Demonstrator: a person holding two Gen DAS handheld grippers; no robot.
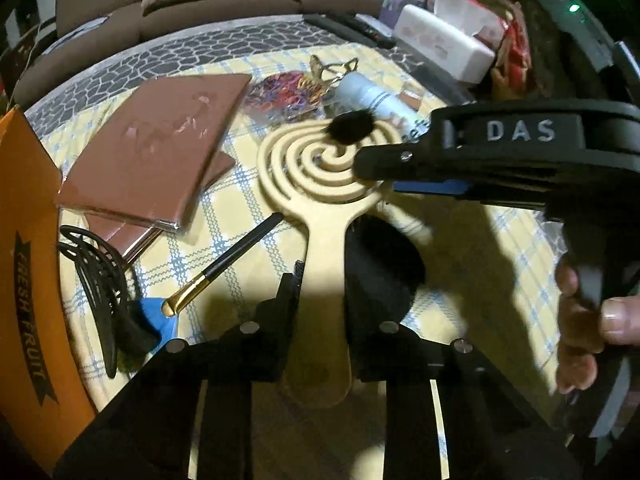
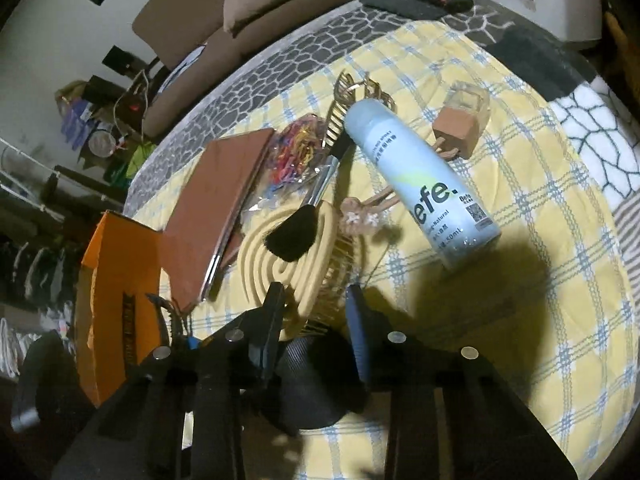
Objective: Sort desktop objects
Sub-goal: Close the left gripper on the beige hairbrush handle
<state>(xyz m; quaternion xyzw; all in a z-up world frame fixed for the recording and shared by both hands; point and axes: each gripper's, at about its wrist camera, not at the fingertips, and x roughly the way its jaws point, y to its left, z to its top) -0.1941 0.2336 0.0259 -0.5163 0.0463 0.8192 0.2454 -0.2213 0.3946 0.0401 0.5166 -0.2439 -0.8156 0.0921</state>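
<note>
A beige spiral hairbrush [image 1: 320, 184] lies on the yellow checked cloth, head away from me. My left gripper [image 1: 322, 280] is open, its jaws on either side of the brush handle. My right gripper [image 1: 372, 164] reaches in from the right over the brush head; in its own view [image 2: 316, 312] it is open around the head's edge [image 2: 280, 256]. A black powder brush [image 2: 304, 220] rests across the head. A pale blue "befe." bottle [image 2: 420, 176] lies to the right. A gold-ferruled makeup brush [image 1: 224, 264] lies left of the handle.
Brown notebooks [image 1: 160, 148] lie at left, next to an orange "Fresh Fruit" box [image 1: 28, 264] and a black cable [image 1: 96, 276]. A bag of coloured hair ties [image 2: 292, 156], a gold hair claw [image 2: 352, 92] and a perfume bottle [image 2: 460, 120] lie behind. A tissue box [image 1: 444, 40] stands at the back.
</note>
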